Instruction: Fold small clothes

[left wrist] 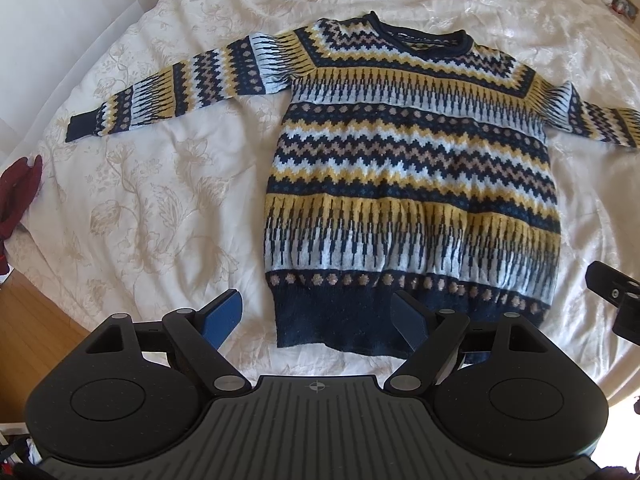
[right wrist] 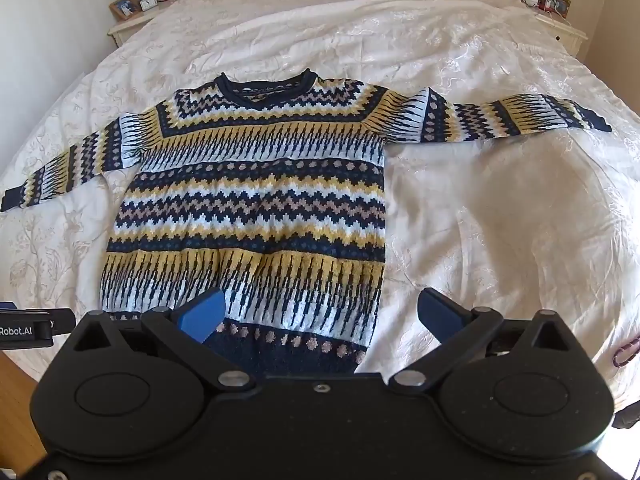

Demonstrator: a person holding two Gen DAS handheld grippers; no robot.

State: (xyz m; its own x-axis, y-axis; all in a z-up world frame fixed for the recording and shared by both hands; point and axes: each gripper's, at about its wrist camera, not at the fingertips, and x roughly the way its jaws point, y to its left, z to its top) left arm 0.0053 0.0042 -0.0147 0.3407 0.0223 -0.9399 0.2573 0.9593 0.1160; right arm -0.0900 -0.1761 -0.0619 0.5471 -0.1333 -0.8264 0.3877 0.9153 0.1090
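Observation:
A knitted sweater (left wrist: 412, 168) in navy, yellow and white zigzag bands lies flat and face up on a cream bedspread (left wrist: 152, 200), both sleeves spread out sideways. My left gripper (left wrist: 316, 322) stands open just above the hem's left corner, with nothing between its blue pads. In the right wrist view the same sweater (right wrist: 248, 208) fills the left and middle. My right gripper (right wrist: 320, 316) is open too, over the hem's right corner, one blue pad (right wrist: 202, 316) above the knit and the other over bare bedspread. Neither gripper holds anything.
A dark red garment (left wrist: 18, 196) lies at the bed's left edge. Bedside tables with frames and lamps stand at the far left (right wrist: 132, 20) and far right (right wrist: 560, 28). Wooden floor (left wrist: 36, 320) shows at lower left. A reddish cord (right wrist: 624, 354) lies at the right edge.

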